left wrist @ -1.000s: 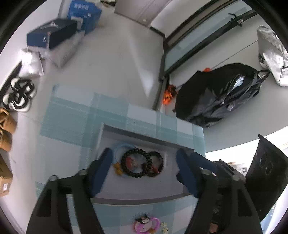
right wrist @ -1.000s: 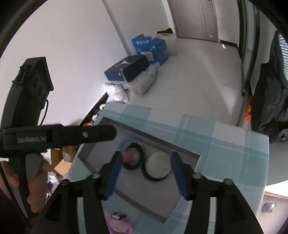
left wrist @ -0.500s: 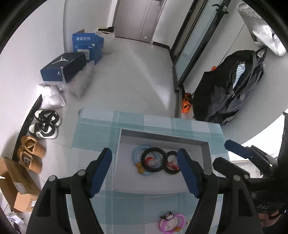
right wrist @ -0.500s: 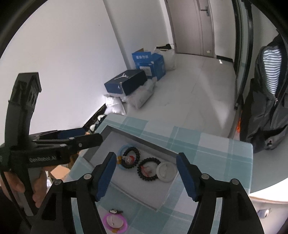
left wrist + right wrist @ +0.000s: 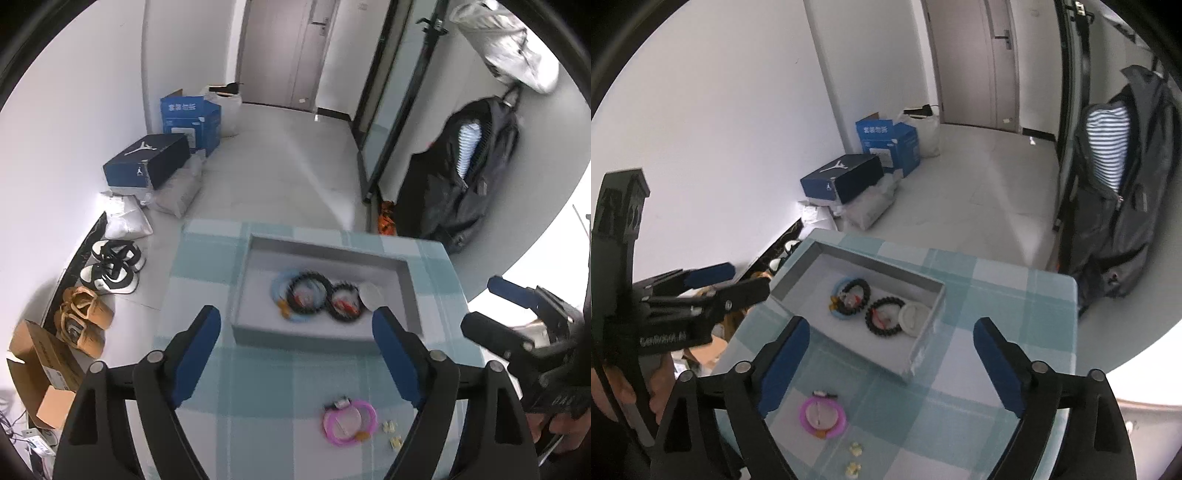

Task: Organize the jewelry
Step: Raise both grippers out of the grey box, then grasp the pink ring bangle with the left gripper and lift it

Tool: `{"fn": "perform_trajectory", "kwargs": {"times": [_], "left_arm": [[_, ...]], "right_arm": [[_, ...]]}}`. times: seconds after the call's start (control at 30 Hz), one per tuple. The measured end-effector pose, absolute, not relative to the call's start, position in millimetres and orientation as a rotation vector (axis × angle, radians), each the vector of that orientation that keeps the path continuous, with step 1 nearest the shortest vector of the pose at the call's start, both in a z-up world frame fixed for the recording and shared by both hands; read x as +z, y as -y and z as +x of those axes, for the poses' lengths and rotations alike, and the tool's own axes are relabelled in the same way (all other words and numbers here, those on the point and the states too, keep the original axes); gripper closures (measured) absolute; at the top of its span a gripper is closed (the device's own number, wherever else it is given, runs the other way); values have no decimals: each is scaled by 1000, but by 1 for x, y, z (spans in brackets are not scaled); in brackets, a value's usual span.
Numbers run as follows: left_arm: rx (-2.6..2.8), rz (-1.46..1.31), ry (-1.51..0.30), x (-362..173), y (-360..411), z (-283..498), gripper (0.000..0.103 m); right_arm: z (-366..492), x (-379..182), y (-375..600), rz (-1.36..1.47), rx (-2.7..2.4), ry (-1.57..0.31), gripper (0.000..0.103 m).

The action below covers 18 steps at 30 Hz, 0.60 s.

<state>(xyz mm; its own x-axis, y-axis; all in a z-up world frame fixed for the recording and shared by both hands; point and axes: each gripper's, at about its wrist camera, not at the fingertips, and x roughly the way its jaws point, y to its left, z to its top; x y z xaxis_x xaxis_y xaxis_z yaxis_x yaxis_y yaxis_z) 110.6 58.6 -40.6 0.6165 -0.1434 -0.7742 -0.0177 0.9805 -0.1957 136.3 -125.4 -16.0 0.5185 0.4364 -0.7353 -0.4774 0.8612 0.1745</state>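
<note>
Our two handheld grippers: black frames, blue finger pads

We see our left gripper [image 5: 296,326] and right gripper [image 5: 891,338] built alike: black angular arms with round silver screws at the joints and flat blue pads lining the fingers [image 5: 997,363]. Seen from the right wrist, the left one's black body carries white lettering, too blurred to read surely, above a grey handle. Our hand [image 5: 613,387] grips that handle; a dark sleeve seems to edge it.

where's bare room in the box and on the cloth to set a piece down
In the box, the near-left floor beside the bracelets is bare; its right end is crowded by the white disc. On the cloth, the stretch right of the box is free; the pink ring and small clips crowd the near edge.
</note>
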Motion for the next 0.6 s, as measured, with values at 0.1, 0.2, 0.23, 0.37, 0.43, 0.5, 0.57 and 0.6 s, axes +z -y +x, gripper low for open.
{"fn": "perform_trajectory", "kwargs": {"times": [0.1, 0.2, 0.23, 0.37, 0.43, 0.5, 0.57, 0.6], "left_arm": [[-90, -157, -927, -49, -49, 101, 21], [-104, -147, -973, -63, -41, 91, 21], [-114, -144, -1005, -70, -36, 88, 21], [-150, -91, -1106, -99, -16, 79, 21], [-162, -43, -1135, -106, -6, 79, 21], [-168, -3, -1137, -109, 0, 79, 21], [-173, 3, -1145, -112, 3, 80, 21], [-178, -1, -1150, -113, 3, 80, 21]], "right_arm": [[126, -16, 133, -45, 535, -870, 6], [119, -19, 144, -32, 508, -883, 6], [116, -20, 147, -26, 501, -889, 6], [105, -31, 158, -1, 461, -925, 5], [99, -35, 162, 13, 450, -934, 5], [93, -38, 165, 19, 443, -938, 5], [87, -41, 168, 10, 428, -942, 4], [86, -41, 168, 7, 424, -944, 4]]}}
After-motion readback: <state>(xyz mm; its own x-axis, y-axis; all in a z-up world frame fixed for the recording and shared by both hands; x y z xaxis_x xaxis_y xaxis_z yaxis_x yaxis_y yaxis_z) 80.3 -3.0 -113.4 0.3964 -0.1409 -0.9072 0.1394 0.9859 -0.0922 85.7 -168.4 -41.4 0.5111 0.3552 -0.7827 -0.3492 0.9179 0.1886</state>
